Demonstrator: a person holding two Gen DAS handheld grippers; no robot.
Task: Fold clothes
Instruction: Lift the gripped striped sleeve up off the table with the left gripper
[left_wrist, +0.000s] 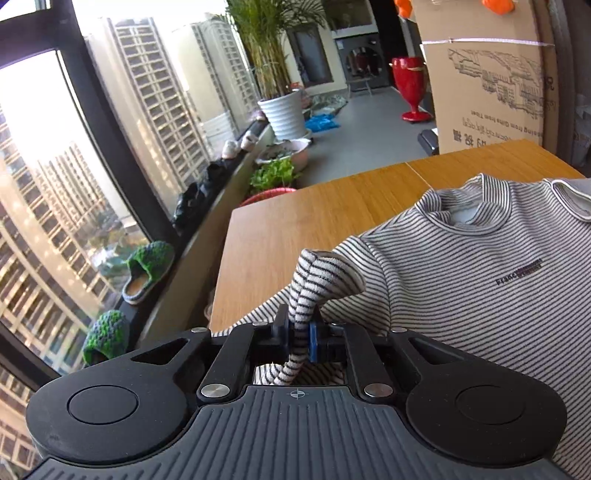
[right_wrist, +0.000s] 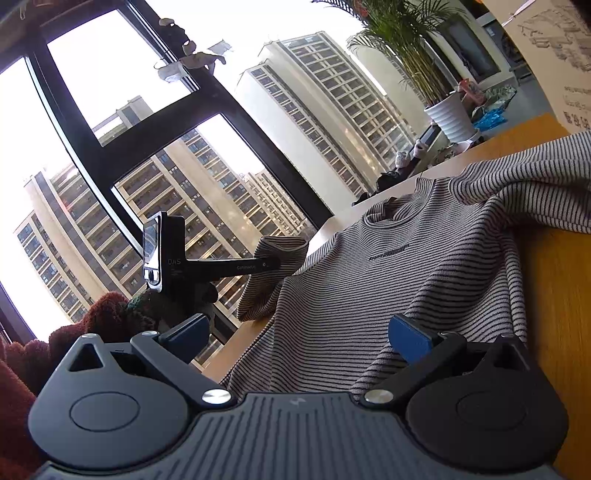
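A grey-and-black striped shirt (left_wrist: 480, 266) lies front up on the wooden table (left_wrist: 295, 221), with its collar at the far side and small dark print on the chest. My left gripper (left_wrist: 300, 339) is shut on the shirt's sleeve cuff (left_wrist: 314, 280) and holds it lifted above the shirt's left edge. In the right wrist view the same shirt (right_wrist: 406, 266) spreads ahead, with its other sleeve (right_wrist: 524, 188) bunched at the right. My right gripper (right_wrist: 299, 336) is open and empty, low over the shirt's hem. The left gripper's body (right_wrist: 173, 258) shows at the left with the raised sleeve (right_wrist: 273, 273).
A large window (left_wrist: 74, 184) runs along the table's left side, with knitted slippers (left_wrist: 147, 269) on its sill. Potted plants (left_wrist: 280, 110), a red stand (left_wrist: 410, 88) and a big cardboard box (left_wrist: 487, 74) stand beyond the table's far end.
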